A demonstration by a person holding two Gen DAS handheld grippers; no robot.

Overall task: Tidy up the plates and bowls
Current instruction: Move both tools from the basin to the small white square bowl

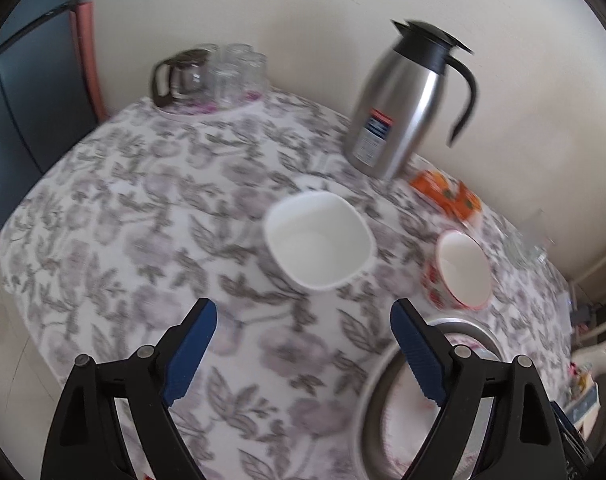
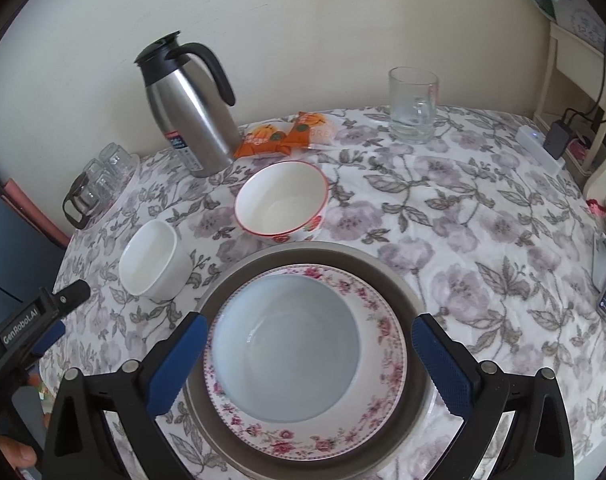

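A: Status? I've got both wrist feeds up.

B: Right claw (image 2: 307,356) is spread wide, empty, hanging over the stack: grey bowl (image 2: 287,348) sitting in the floral plate (image 2: 387,364), plate inside the metal tray (image 2: 407,292). Pads aren't touching any of it.

A: Left?

B: Left claw (image 1: 303,350) is also wide open, nothing between the pads. It points at the white square bowl (image 1: 319,240), which stands alone on the tabletop (image 1: 115,216). Red-rimmed bowl (image 2: 281,200) is just behind the tray, near the thermos (image 2: 191,112).

A: So two bowls left to nest, I'd guess.

B: My read too. Risks: glazed rims are slick, so a shallow pinch on the white one could let it slip and drop onto the stack. Its square shape may not seat in the round grey bowl, so it could rock.

A: Red one?

B: It's close to the thermos and snack packets (image 2: 283,132). A wide claw coming in could clip either one.
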